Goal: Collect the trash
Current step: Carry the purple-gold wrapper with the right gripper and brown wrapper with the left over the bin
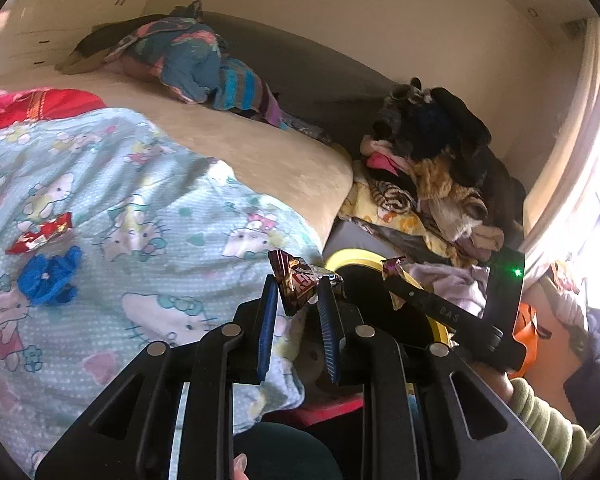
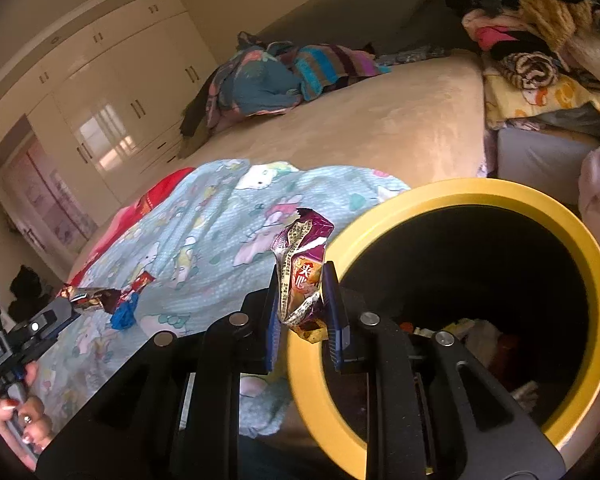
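In the left wrist view, the left hand-held gripper [image 1: 298, 294] sits low in the centre of the frame, its blue pads closed most of the way on a crumpled brown wrapper [image 1: 296, 282] that sticks up between the tips. Beyond it, on the cartoon-print blanket [image 1: 148, 208] at the left of the frame, lie a red wrapper [image 1: 40, 234] and, just below it, a blue crocheted piece [image 1: 50, 276]. At the right, the right hand-held gripper [image 1: 394, 268] reaches in from the lower right over the yellow bin [image 1: 352, 258], a scrap of purple wrapper [image 1: 392, 266] at its tip.

The right wrist view shows what that angle hides: its pads pinch the purple wrapper [image 2: 302, 276] tightly, right at the left rim of the yellow bin [image 2: 580, 248], whose dark inside holds some rubbish. The left hand-held gripper [image 2: 74, 300] appears at the lower left with the brown wrapper [image 2: 94, 298], over the blanket [image 2: 204, 232], the holder's hand [image 2: 20, 420] below it.
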